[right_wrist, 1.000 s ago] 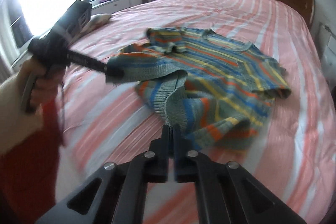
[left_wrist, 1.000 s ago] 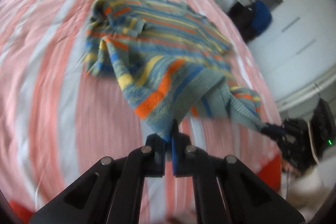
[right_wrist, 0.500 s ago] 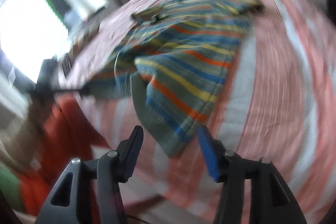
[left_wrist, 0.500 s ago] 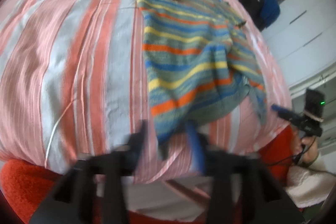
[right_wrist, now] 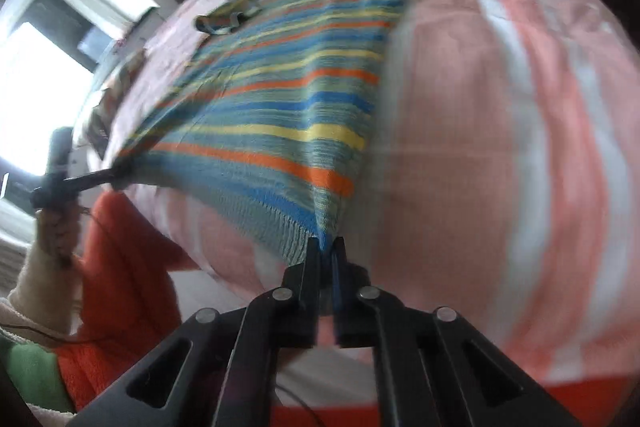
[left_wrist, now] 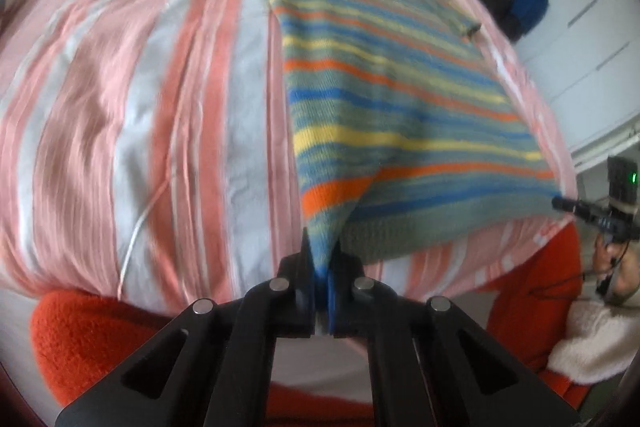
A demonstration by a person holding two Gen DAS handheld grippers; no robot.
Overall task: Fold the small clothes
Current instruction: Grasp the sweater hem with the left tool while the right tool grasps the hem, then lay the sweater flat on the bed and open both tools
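**Open bedspread both sides, sweater stretched across the middle**

Wide bare stretch of striped bedspread lies left of the knitted sweater, crossed only by a thin white cord. In the right wrist view the bedspread is free to the right of the sweater too. The sweater's hem, pinched at its corners by the left gripper and right gripper, spans the near edge. Orange fabric crowds below the mattress edge.

A bed in pink-and-white striped bedding fills the room, with white cupboard doors along one wall and a bright window pouring daylight in on the opposite side.
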